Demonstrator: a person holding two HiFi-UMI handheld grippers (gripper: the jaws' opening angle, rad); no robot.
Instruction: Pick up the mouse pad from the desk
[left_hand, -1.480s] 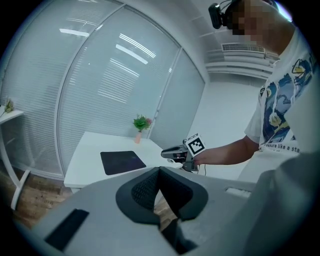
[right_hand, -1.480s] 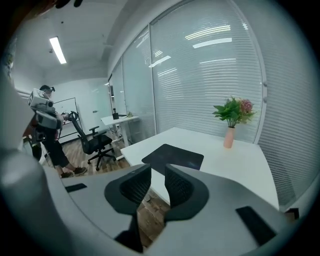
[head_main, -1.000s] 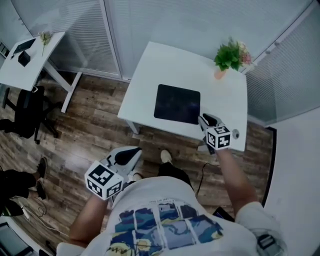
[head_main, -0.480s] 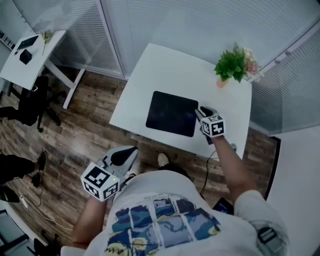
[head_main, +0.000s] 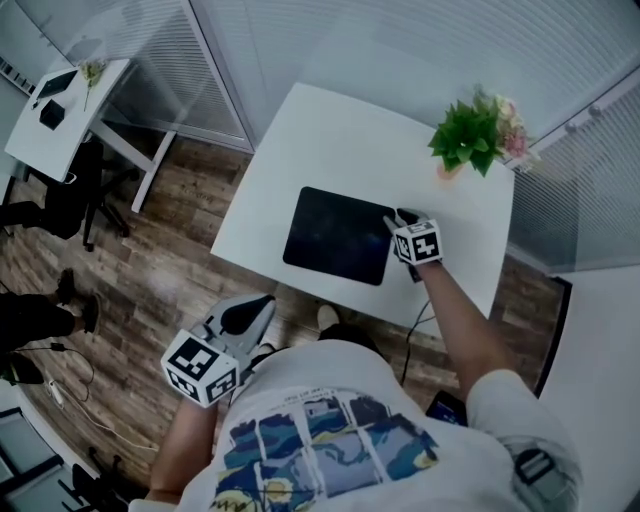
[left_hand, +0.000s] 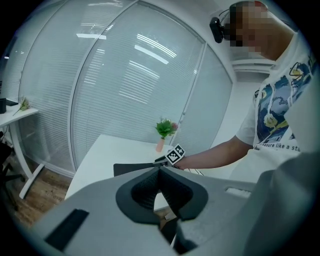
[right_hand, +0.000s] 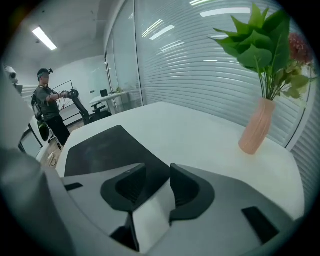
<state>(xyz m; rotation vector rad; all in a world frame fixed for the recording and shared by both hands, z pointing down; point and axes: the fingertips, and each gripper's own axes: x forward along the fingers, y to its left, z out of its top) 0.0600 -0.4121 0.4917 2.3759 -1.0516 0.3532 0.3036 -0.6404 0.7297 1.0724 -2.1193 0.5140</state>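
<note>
At the far left a small side desk (head_main: 62, 118) stands by the glass wall, with a dark office chair (head_main: 88, 195) beside it on the wood floor (head_main: 170, 260).

Next comes the left gripper (left_hand: 160, 169), held low in front of the person's shirt and well short of the white desk (head_main: 330, 125). Its jaws meet at their tips with nothing between them (its own view shows only the desk and the other arm beyond them).

The mouse pad (head_main: 338, 236) lies flat on the white desk, a dark rectangle on the half nearer the person, its long side roughly along the desk's front edge. No part of it is lifted.

The right gripper (right_hand: 157, 170) is at the pad's right edge, pointing steeply down at it. Its jaws stand wide apart and have just been opening. The pad's edge shows in the gap between them, dark above and bare white desk below, but the pads do not press on it. Whether the tips touch the desk cannot be told.

Farther right, at the desk's back corner, a green plant (head_main: 470, 128) with a few pink blooms stands upright in a pink vase (right_hand: 256, 127), well apart from the pad.
</note>
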